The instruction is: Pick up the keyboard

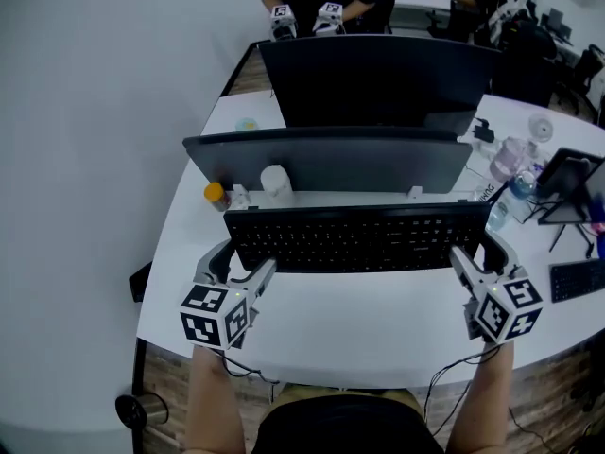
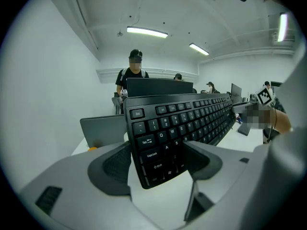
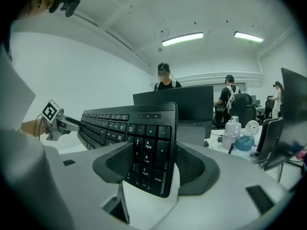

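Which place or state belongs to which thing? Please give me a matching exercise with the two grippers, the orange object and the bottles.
Things:
1. left gripper
2. right gripper
3. orange object
4. bottles

Places or states:
A. on the right part of the table
B. shut on the number-pad end of the keyboard
C. on the table, behind the keyboard's left end
D. shut on the keyboard's Esc end

Pairs: 1-D; 2-B; 3-C; 4-A
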Demonstrator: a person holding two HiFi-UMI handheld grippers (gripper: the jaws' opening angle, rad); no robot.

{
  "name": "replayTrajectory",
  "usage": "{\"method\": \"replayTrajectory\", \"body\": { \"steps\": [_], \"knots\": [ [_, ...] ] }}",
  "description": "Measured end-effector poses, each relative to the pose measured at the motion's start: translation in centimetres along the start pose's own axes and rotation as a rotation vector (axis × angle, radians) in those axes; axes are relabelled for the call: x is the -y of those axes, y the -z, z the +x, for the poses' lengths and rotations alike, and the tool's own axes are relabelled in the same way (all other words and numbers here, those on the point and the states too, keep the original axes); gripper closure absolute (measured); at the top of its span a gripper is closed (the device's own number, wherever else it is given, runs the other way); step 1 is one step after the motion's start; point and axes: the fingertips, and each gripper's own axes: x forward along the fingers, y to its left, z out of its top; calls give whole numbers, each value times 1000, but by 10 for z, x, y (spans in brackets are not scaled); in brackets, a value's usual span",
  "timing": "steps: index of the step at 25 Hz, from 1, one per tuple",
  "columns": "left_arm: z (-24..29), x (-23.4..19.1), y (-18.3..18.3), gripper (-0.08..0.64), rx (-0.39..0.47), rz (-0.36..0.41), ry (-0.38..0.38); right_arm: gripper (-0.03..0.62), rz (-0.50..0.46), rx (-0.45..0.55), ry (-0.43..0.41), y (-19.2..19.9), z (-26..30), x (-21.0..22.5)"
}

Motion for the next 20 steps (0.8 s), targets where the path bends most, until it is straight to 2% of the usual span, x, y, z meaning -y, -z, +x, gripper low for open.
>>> {"method": "replayTrajectory", "body": {
  "steps": [12,20],
  "knots": [
    [-33,16,-61,222,98,53,-36,300,-34,128,-3,-52,-30,8],
    [-47,20,-80,225,157,62,-47,299,-53,188,8,-73,-42,8]
  ]
}}
